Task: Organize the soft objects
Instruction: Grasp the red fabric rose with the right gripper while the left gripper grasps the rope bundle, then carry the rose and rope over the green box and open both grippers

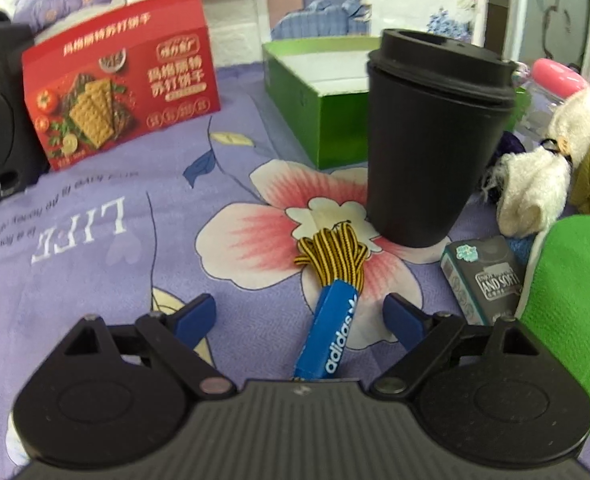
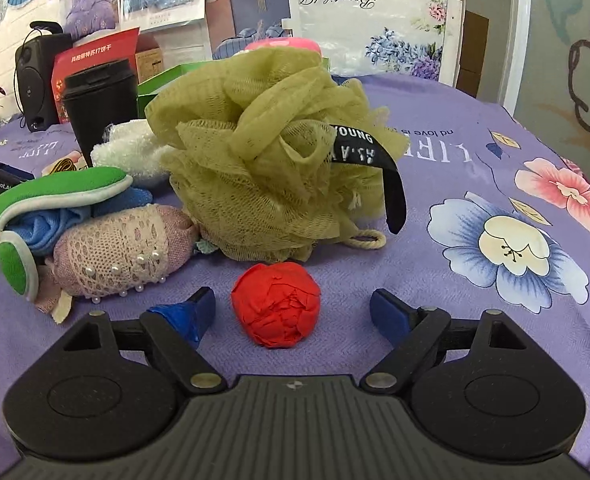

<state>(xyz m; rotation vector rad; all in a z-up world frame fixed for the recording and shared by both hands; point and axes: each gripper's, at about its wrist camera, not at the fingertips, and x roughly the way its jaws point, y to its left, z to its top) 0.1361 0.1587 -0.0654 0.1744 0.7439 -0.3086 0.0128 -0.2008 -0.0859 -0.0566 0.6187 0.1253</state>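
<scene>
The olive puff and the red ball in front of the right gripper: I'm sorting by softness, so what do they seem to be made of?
The olive puff looks like gathered nylon-type mesh netting: open weave, ruffled folds, matte, with a black woven label and a cream cord loop. The red ball looks like crumpled crepe paper or thin fabric, matte, with creased overlapping layers; which of the two cannot be told.

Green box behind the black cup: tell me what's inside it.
The green box is open-topped; only its white inner lining shows. The black cup covers its right part, so any contents there stay hidden.
</scene>
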